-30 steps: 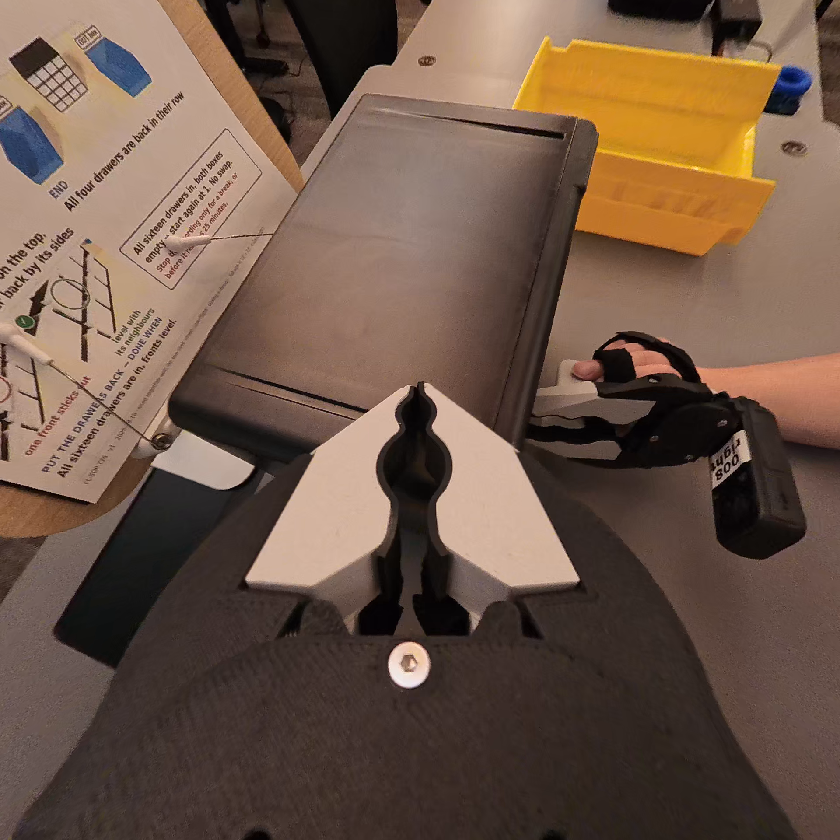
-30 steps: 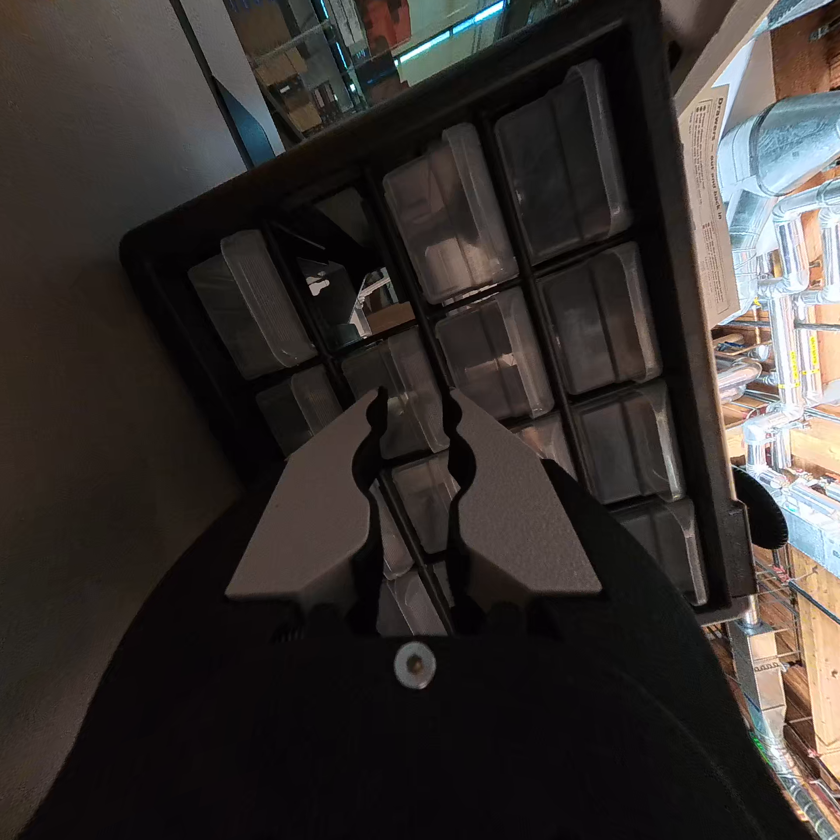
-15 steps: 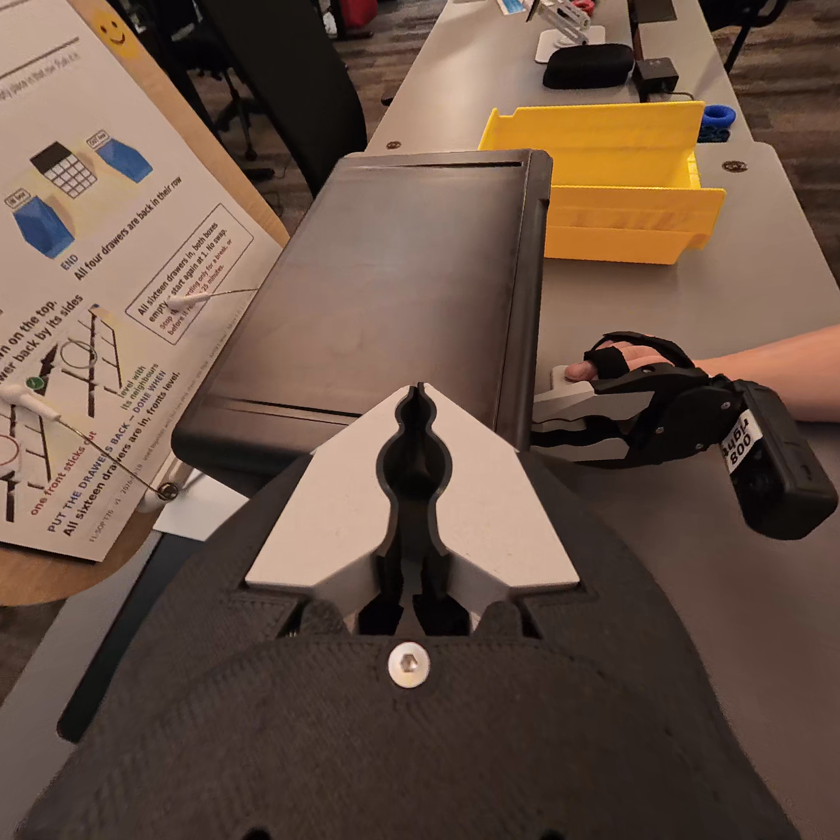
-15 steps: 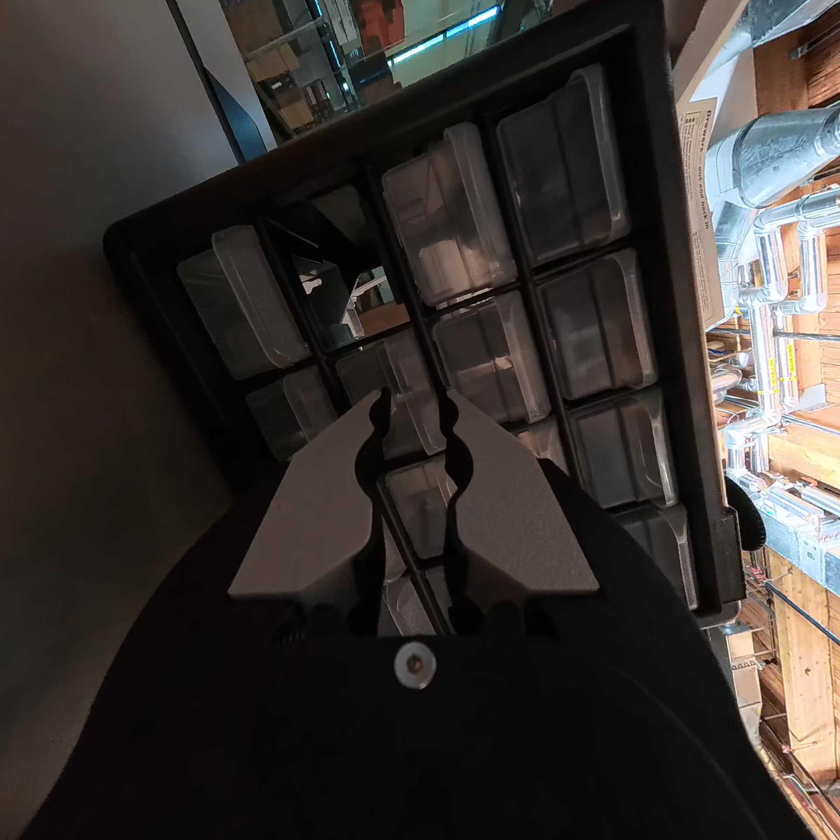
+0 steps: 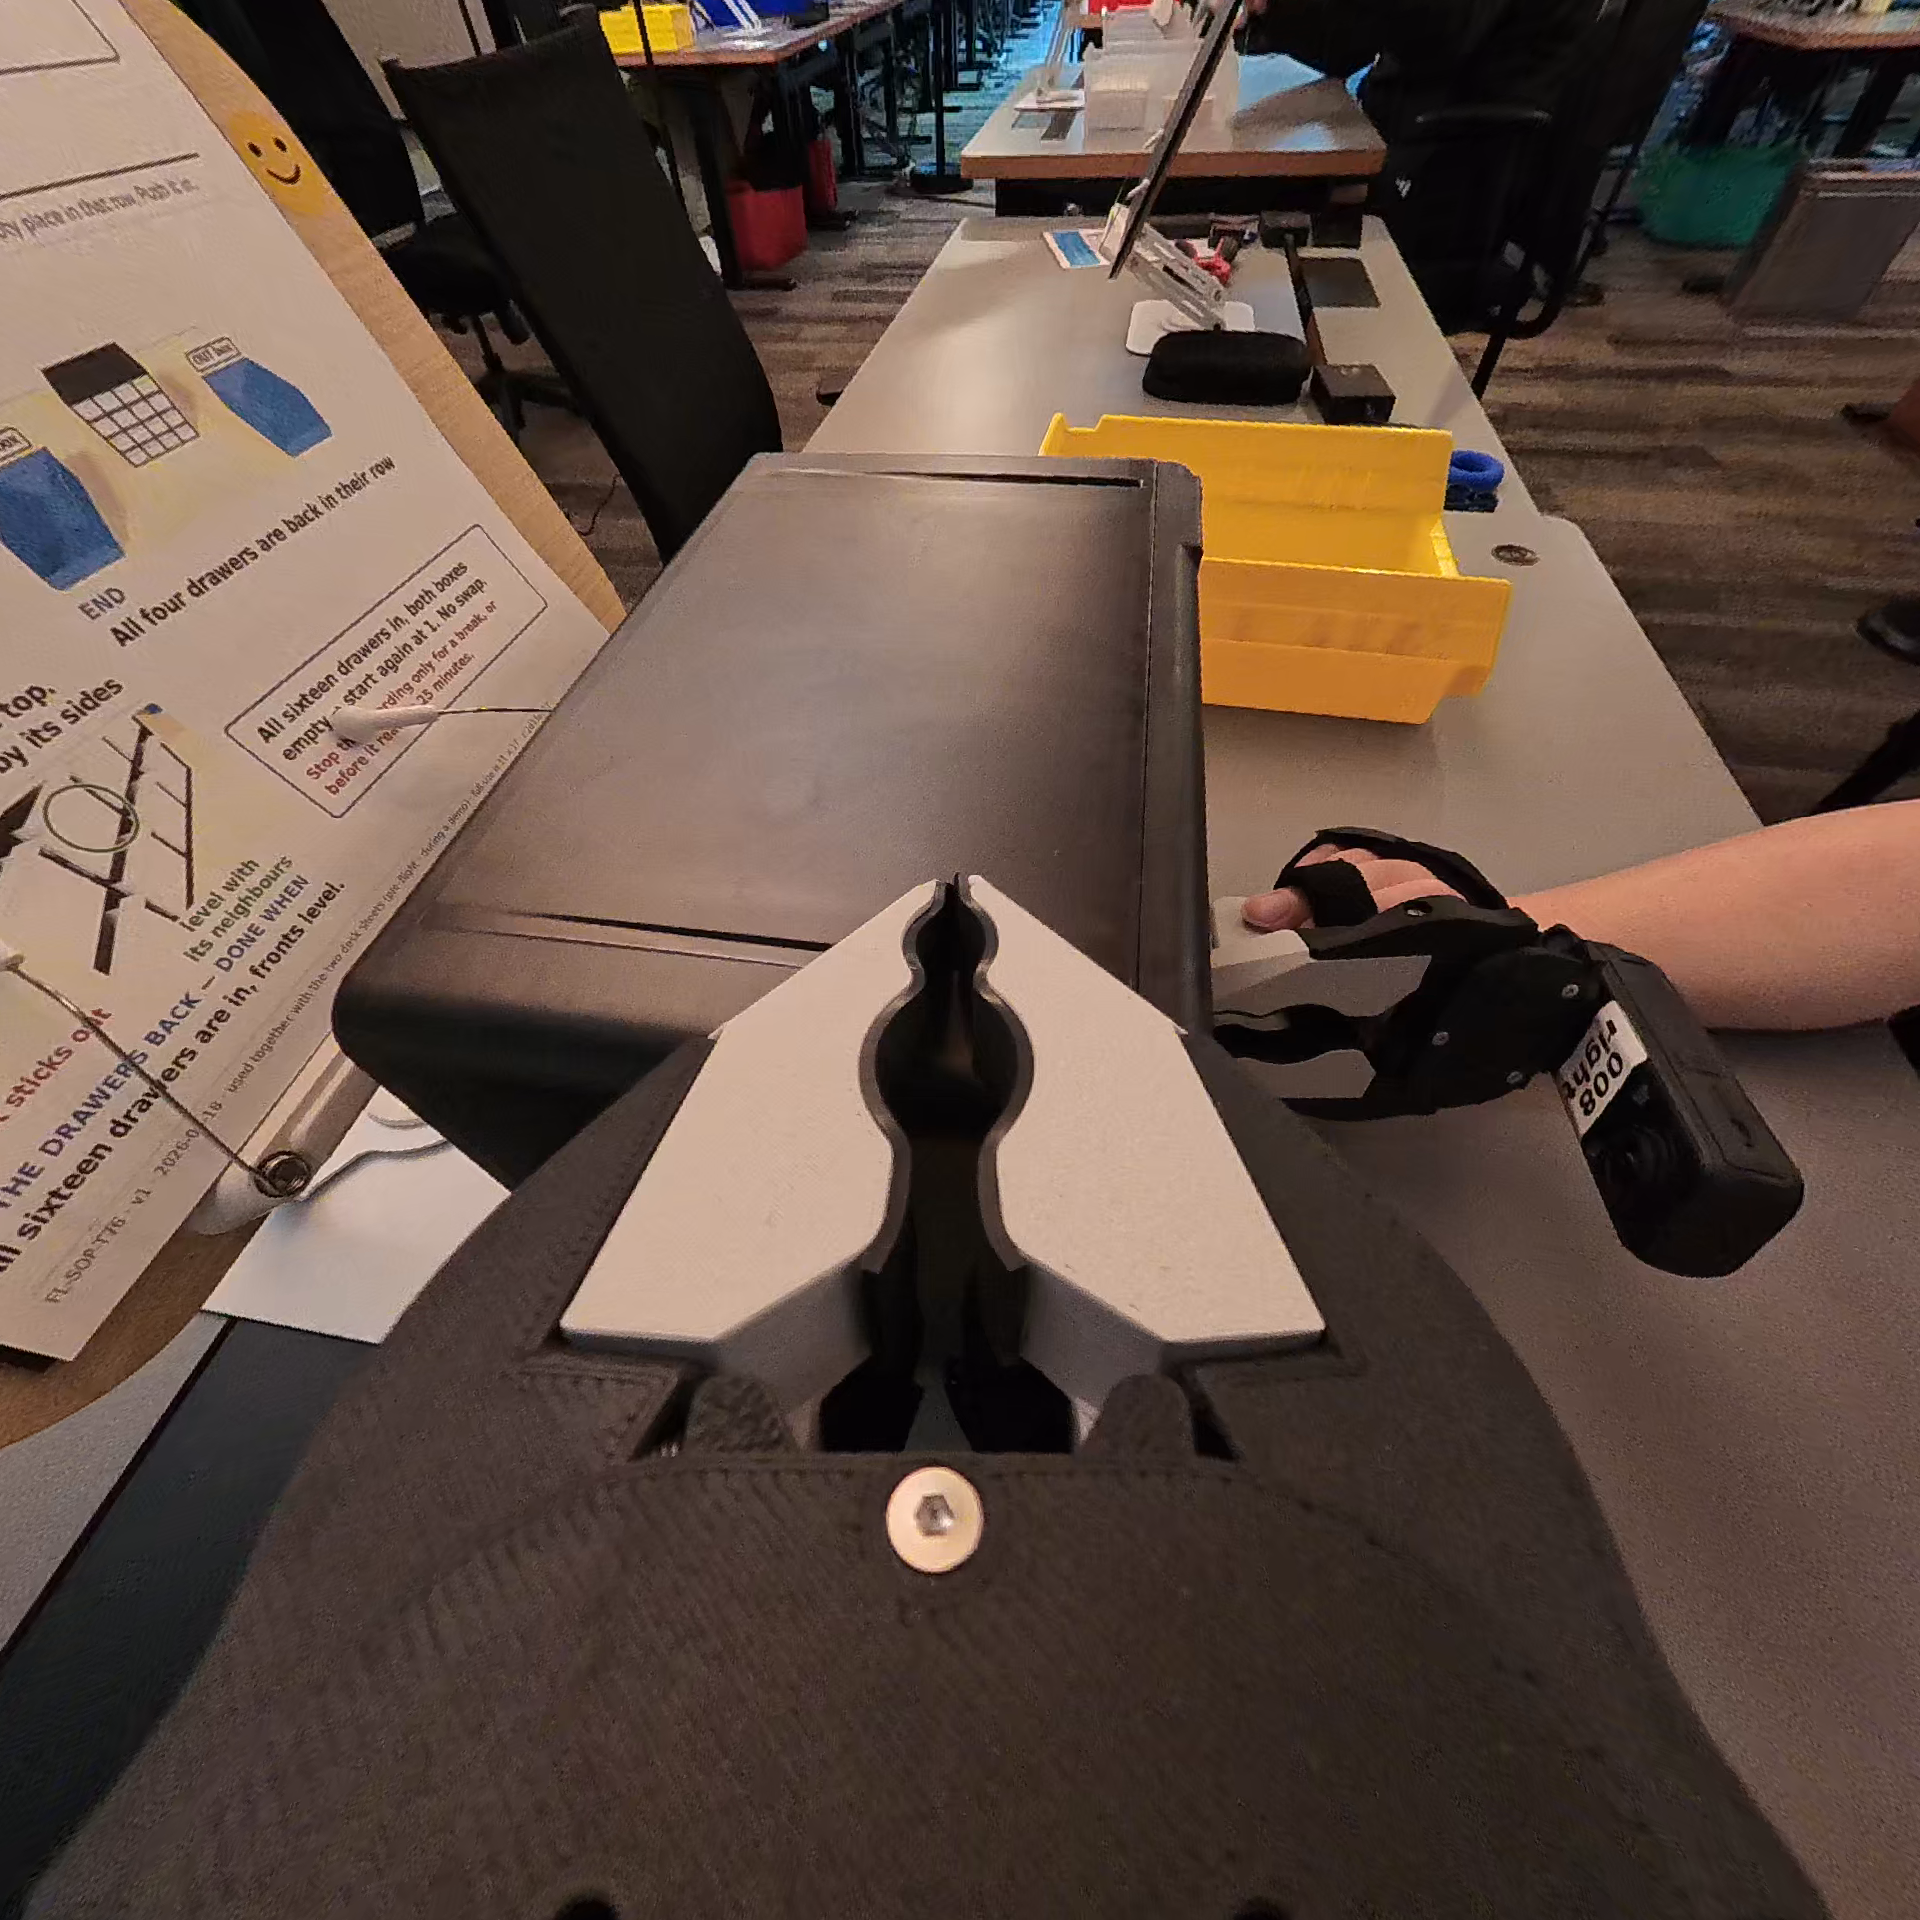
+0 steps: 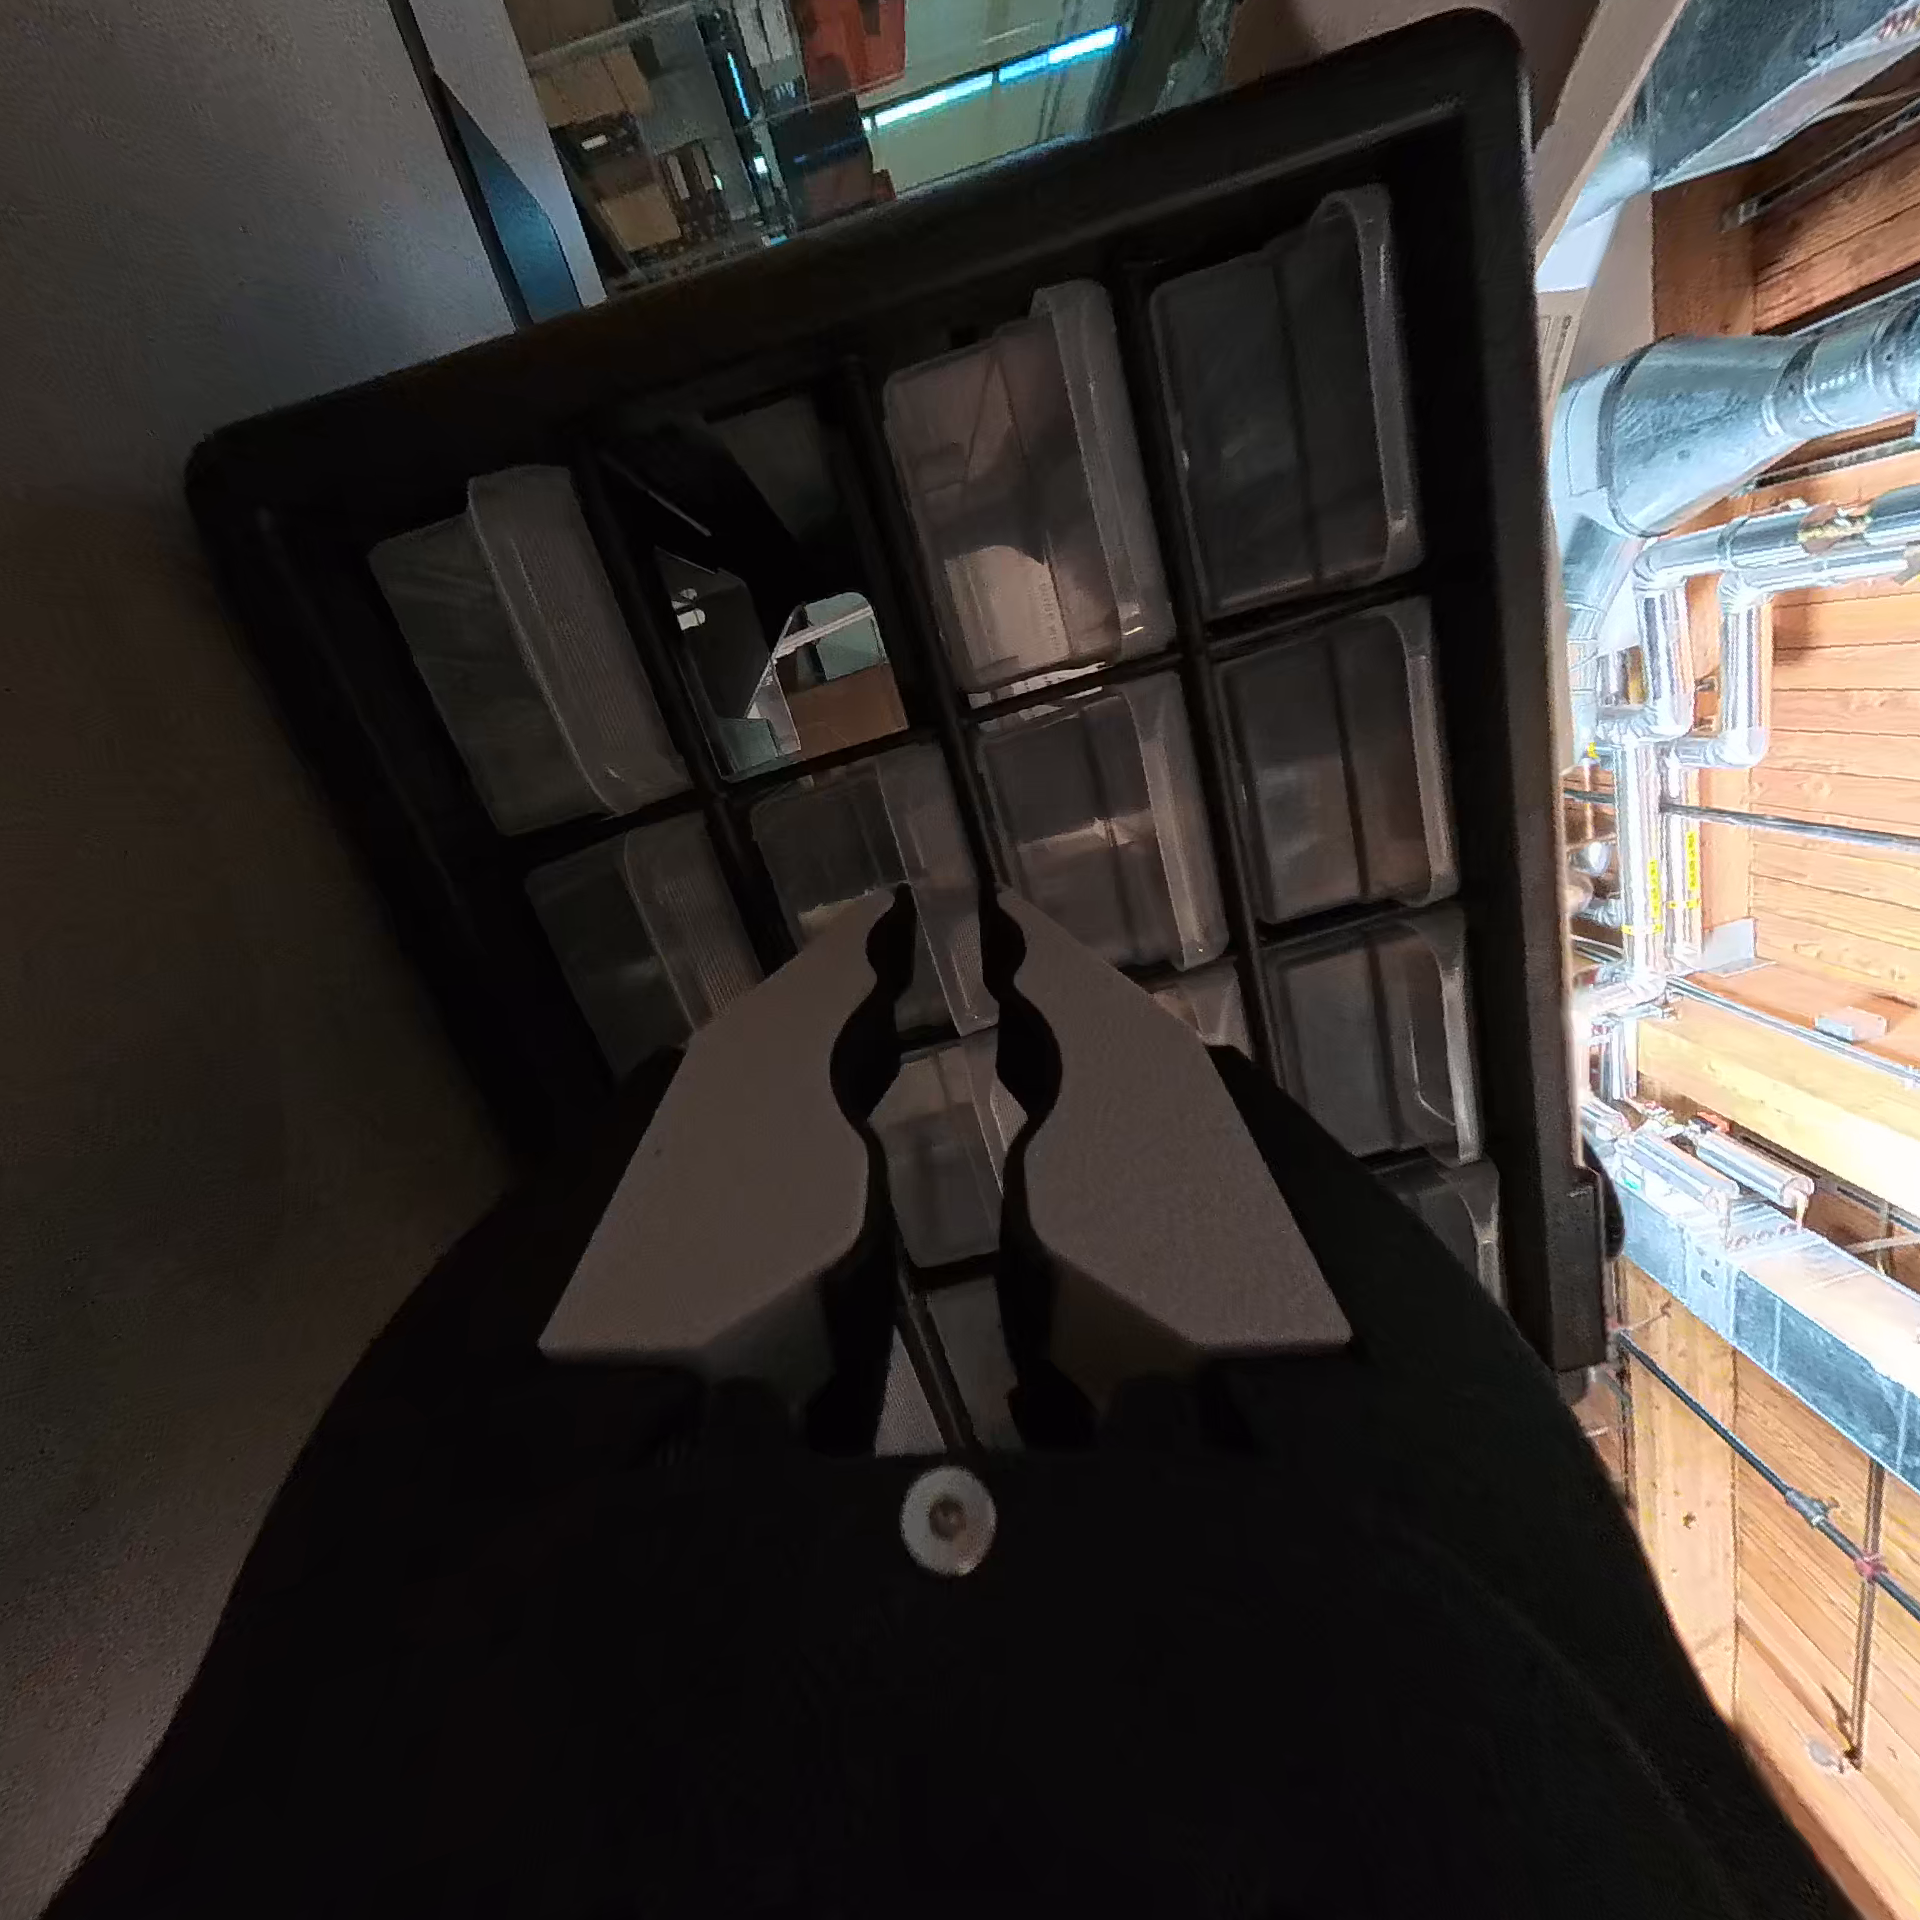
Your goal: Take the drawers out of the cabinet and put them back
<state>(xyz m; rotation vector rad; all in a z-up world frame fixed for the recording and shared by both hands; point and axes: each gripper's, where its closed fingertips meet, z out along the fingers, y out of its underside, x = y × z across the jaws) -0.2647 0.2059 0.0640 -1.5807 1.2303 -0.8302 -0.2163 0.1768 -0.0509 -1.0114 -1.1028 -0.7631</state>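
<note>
The black cabinet stands on the grey table, and the left wrist view shows its flat top from above. My left gripper is shut and empty, over the near end of that top. The right wrist view faces the cabinet's front, a grid of clear drawers with one empty slot. My right gripper is open a little, its tips on either side of the lip of a clear drawer. I cannot tell if they touch it. It also shows in the left wrist view, held at the cabinet's front face.
A yellow bin sits on the table just beyond the cabinet. An instruction board leans at the left. A person's bare forearm reaches in from the right. A black pouch and a stand lie farther back. Across from one pair of fingers to the other is roughly 15 cm.
The left gripper has lifted and tilted up, so more of the room beyond the cabinet shows. The right gripper has stayed at the same drawer, with its jaw gap unchanged.
</note>
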